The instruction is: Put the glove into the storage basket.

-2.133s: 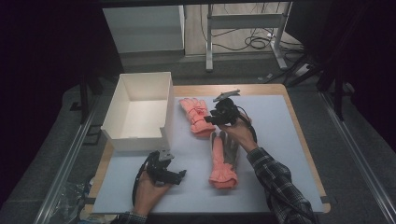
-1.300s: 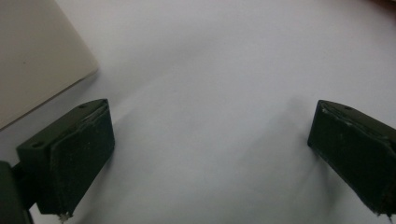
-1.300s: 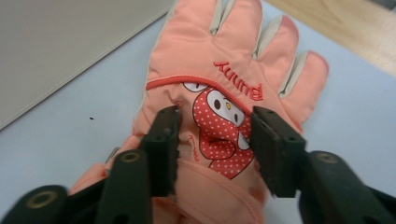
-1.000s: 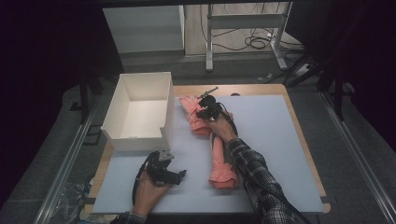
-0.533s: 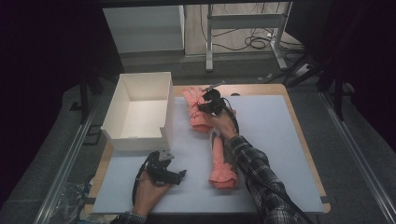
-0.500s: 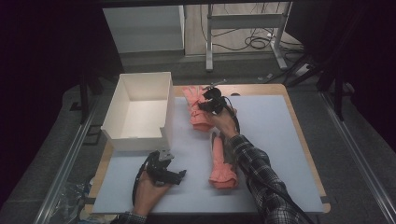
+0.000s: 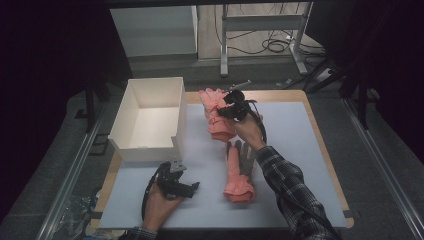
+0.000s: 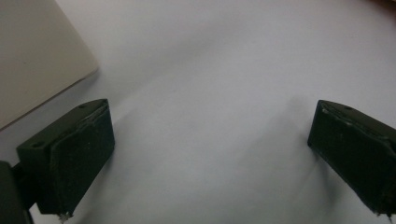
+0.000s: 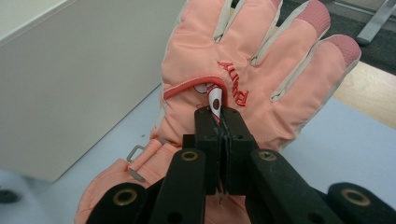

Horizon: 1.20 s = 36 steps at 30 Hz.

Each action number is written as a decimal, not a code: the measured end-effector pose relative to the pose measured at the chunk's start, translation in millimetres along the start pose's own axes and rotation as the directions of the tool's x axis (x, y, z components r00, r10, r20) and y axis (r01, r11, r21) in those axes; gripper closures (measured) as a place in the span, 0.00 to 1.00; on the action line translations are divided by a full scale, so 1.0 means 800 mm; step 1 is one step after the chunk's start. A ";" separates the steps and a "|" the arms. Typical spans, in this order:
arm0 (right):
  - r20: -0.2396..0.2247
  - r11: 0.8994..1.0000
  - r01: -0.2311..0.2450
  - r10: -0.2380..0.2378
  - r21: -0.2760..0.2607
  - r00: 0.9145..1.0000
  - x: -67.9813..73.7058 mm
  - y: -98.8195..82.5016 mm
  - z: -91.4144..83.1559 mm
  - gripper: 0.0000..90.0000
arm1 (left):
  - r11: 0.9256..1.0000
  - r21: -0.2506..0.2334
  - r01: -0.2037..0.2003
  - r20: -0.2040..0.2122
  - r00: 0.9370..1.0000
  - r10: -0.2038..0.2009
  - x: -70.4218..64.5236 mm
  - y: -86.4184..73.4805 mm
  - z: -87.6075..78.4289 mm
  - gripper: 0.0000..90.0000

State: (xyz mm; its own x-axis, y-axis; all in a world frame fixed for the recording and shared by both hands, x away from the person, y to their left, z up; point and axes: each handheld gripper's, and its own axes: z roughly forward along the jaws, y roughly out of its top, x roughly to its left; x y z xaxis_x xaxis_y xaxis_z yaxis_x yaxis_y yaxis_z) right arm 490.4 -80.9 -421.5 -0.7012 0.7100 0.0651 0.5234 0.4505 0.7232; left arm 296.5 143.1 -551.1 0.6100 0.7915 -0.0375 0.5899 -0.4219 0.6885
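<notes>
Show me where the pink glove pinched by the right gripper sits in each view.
High view: the pinched glove lies at upper centre of the table, just right of the white box, under the right gripper.
Left gripper view: not in it.
Right gripper view: the glove spreads across the centre, fingers pointing up, its back caught between the shut jaws.
Shared landmark: the white box, left of the glove in both.
</notes>
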 end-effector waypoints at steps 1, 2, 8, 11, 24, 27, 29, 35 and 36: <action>-0.001 1.000 0.001 -0.001 0.000 1.000 0.001 -0.002 -0.005 0.96 | 1.000 0.000 0.000 0.000 1.000 0.000 0.000 0.000 0.000 0.00; -0.001 1.000 0.001 -0.001 0.000 1.000 0.001 -0.002 -0.005 0.96 | 1.000 0.000 0.000 0.000 1.000 0.000 0.000 0.000 0.000 0.00; -0.015 1.000 -0.023 0.022 -0.010 1.000 0.008 -0.023 -0.046 0.96 | 1.000 0.000 -0.002 -0.001 1.000 0.002 0.000 0.000 0.000 0.00; -0.017 0.999 -0.035 0.035 -0.022 0.999 0.011 -0.034 -0.065 0.96 | 1.000 0.000 -0.004 -0.001 1.000 0.004 0.000 0.000 0.000 0.00; -0.008 0.996 -0.086 0.086 -0.013 0.996 0.031 -0.090 -0.117 0.96 | 1.000 -0.002 -0.002 -0.002 1.000 0.002 0.000 0.000 0.000 0.00; -0.010 0.994 -0.104 0.104 -0.014 0.995 0.034 -0.098 -0.122 0.96 | 1.000 -0.002 -0.003 -0.002 1.000 0.003 0.000 0.000 0.000 0.00; -0.006 0.992 -0.129 0.129 -0.012 0.992 0.039 -0.112 -0.130 0.96 | 1.000 -0.001 -0.002 -0.002 1.000 0.002 0.000 0.000 0.000 0.00; -0.001 0.987 -0.160 0.160 -0.014 0.987 0.055 -0.133 -0.143 0.96 | 1.000 0.001 -0.003 -0.001 1.000 0.003 0.000 0.000 0.000 0.00; 0.004 0.986 -0.164 0.164 -0.010 0.986 0.058 -0.137 -0.145 0.96 | 1.000 0.001 -0.003 -0.001 1.000 0.003 0.000 0.000 0.000 0.00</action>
State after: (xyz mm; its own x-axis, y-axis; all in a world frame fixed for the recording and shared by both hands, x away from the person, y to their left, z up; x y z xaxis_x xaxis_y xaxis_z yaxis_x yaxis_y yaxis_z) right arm 344.2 -159.8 -418.0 -0.6037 0.7766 0.1802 0.6267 0.3227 0.7093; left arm 296.7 143.2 -550.7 0.6111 0.7908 -0.0351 0.5888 -0.4245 0.6878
